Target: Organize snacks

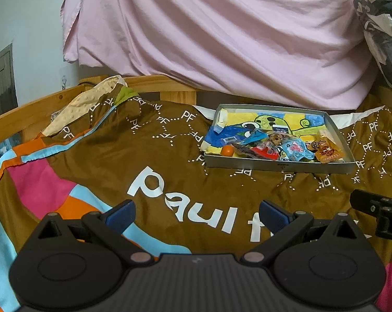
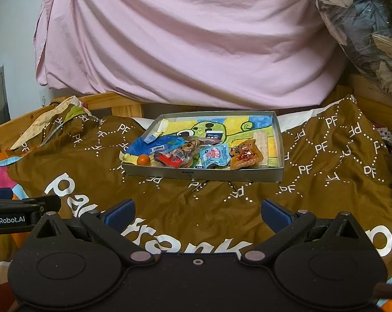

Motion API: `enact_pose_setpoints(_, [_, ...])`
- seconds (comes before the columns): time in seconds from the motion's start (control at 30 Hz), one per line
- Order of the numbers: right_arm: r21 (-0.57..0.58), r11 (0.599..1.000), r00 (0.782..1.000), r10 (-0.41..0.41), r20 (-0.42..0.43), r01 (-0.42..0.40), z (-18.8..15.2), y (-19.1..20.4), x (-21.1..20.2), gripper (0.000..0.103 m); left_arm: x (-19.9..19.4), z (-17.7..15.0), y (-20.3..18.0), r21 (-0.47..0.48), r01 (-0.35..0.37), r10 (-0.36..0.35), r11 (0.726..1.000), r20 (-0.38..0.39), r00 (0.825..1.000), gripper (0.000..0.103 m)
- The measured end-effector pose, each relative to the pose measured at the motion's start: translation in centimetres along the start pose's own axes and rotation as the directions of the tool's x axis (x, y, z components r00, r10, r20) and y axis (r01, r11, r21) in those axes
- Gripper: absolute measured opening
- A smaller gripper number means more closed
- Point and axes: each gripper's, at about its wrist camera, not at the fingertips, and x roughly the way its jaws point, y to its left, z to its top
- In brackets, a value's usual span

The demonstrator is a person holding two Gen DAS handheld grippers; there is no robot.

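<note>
A shallow grey box lid [image 1: 279,167] [image 2: 203,175] with a green cartoon drawing inside lies on the brown blanket [image 1: 170,161] [image 2: 326,182]. Along its near edge sit several snacks: an orange ball [image 1: 227,150] [image 2: 144,159], a red packet [image 1: 266,152] [image 2: 171,160], a light blue packet [image 1: 296,149] [image 2: 213,156], an amber packet [image 1: 327,152] [image 2: 245,157]. A blue wrapper [image 1: 226,134] [image 2: 154,143] lies at the left. My left gripper [image 1: 197,214] hovers open, well short of the box and left of it. My right gripper [image 2: 197,214] is open too, in front of the box. Both hold nothing.
A pink sheet [image 1: 222,33] [image 2: 183,39] hangs behind the bed. A wooden bed rail [image 1: 34,109] [image 2: 110,101] runs along the left and back. A clear bag of clothes [image 1: 383,31] [image 2: 365,26] sits at the upper right. The other gripper's body shows at each view's edge.
</note>
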Motion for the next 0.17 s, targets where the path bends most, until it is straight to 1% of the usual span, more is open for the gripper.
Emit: enact_pose_setpoints(0.17, [-0.002,1.0,1.0,0.001,-0.003,-0.001,-0.01,-0.09,0.04,0.102,0.02,-0.04,0.02,-0.003,0.002,-0.002,1.0,-0.006,1.0,0.103])
